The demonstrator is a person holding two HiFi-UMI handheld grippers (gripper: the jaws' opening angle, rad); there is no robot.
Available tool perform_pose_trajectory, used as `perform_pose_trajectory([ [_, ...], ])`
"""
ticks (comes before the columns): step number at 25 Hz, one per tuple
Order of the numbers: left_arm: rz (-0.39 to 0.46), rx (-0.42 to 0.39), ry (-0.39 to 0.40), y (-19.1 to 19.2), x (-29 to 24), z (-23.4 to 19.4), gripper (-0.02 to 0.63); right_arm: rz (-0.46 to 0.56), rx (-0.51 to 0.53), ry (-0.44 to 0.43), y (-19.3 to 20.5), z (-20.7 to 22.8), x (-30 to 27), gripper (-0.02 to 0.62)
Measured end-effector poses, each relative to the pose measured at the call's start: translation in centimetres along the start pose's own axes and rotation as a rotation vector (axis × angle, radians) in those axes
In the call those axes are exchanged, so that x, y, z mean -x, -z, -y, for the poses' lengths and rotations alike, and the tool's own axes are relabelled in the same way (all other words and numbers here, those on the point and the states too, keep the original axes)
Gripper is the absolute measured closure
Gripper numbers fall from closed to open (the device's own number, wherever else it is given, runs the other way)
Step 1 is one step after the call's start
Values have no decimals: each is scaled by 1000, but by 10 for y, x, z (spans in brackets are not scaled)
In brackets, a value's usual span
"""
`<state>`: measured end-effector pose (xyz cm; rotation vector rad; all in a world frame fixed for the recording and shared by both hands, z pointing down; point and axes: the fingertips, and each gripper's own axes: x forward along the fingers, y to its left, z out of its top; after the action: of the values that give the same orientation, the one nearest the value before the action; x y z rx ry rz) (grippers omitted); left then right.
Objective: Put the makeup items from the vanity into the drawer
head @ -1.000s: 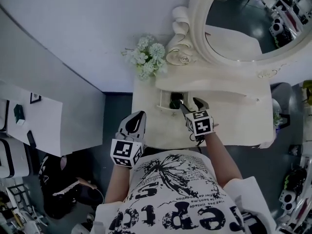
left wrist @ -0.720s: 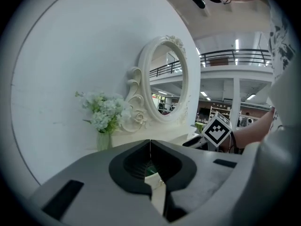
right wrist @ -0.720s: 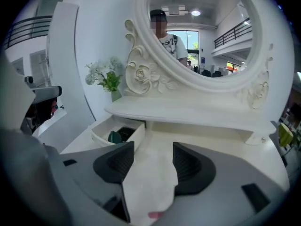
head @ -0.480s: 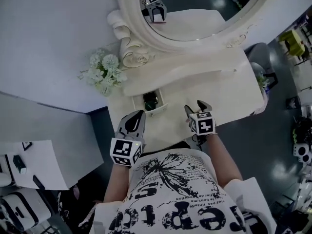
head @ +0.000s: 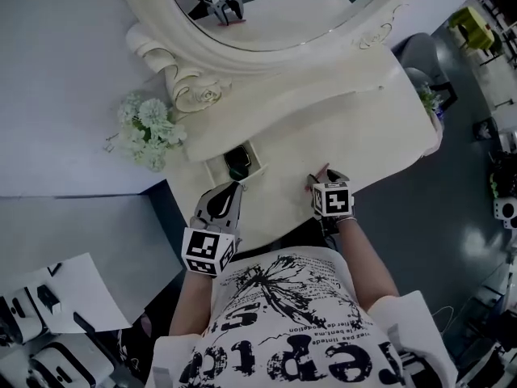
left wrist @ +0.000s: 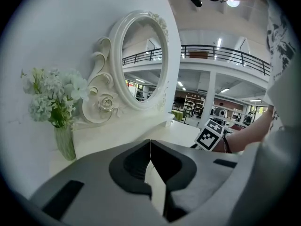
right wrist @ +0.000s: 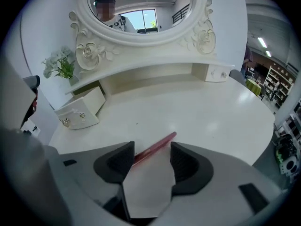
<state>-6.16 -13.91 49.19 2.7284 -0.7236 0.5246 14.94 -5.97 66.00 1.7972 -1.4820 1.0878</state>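
Observation:
A thin red makeup pencil [right wrist: 157, 146] lies slantwise on the white vanity top [right wrist: 197, 112]. My right gripper [right wrist: 151, 148] points steeply down over it, jaws open, one on each side of the pencil and not pressing it. In the head view the right gripper [head: 325, 178] hovers near the table's front edge. The small drawer [head: 216, 168] stands pulled out to its left, with a dark item [head: 237, 164] inside; its front [right wrist: 80, 113] also shows in the right gripper view. My left gripper [head: 233, 188] is shut and empty just in front of the drawer; its jaws [left wrist: 150, 142] meet.
An oval mirror [head: 266, 23] in a carved white frame stands at the back. A vase of pale flowers [head: 145, 132] sits at the back left, beside the drawer. A second small drawer [right wrist: 216, 73] sits closed at the back right. The table's curved front edge [right wrist: 263, 135] drops to a dark floor.
The right gripper has drawn back from the open drawer toward the table's front and dropped over the red pencil. The head view has swung, so the vanity now lies at a slant.

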Motion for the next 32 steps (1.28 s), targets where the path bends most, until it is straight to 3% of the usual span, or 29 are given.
perform_pose_trajectory([
  [2,-9,-2,8,3,-1,0,586,1,11,18,2,0,-2,395],
  [4,-13,0,10,5,0,0,586,-9,27,28,3,-2,-2,532],
  [5,-13,1,8,6,1,0,586,-18,40,32,3,-3,-2,538],
  [12,7,8,-17,0,6,-2,586,-34,82,16,-4,-2,1,538],
  [18,44,24,-80,-10,13,-9,586,37,92,-71,-48,-17,12,538],
  [25,89,53,-191,-15,40,-19,586,111,212,-195,-92,-63,22,538],
  [32,139,96,-337,-14,78,-39,586,125,432,-359,-113,-142,25,538],
])
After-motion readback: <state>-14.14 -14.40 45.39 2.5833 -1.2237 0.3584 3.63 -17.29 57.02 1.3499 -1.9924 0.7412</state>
